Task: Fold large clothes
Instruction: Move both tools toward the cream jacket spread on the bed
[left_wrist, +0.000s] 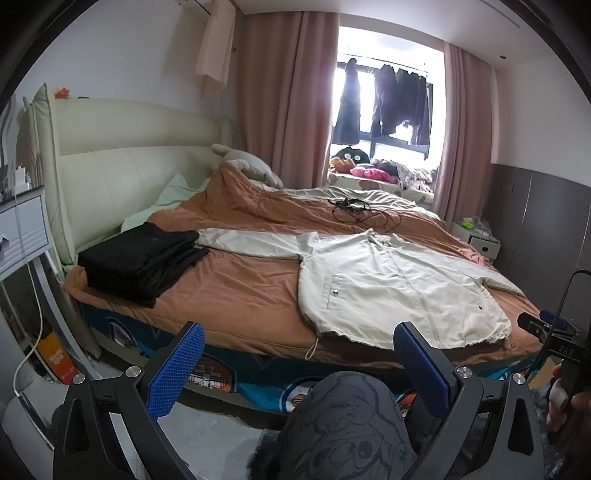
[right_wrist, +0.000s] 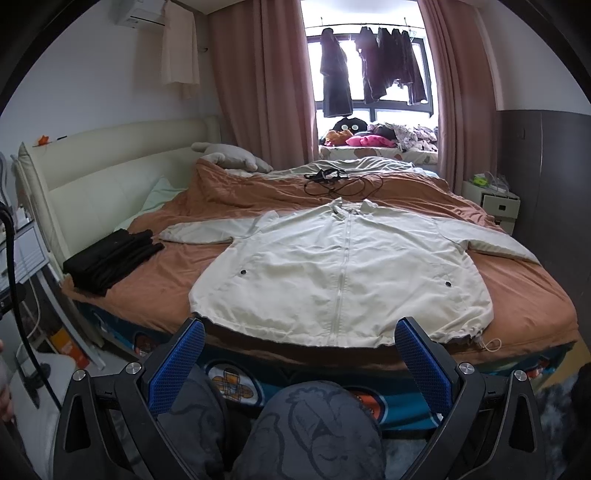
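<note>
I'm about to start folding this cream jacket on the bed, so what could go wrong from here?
The jacket hem lies at the bed's near edge, so a pull might drag it off. Its drawstring could snag a tool finger. The far sleeve ends beside the black folded stack; swinging it may disturb the stack.

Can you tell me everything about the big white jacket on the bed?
The cream jacket lies flat, front up, on the orange bedcover, not yet folded. It looks like thin, slightly wrinkled cloth. A zip runs up the middle, closed, to a small collar. Each side has a pocket with a dark snap. Both sleeves stretch outward. The gathered hem at the bed's near edge trails a drawstring. Nothing else touches it.
</note>
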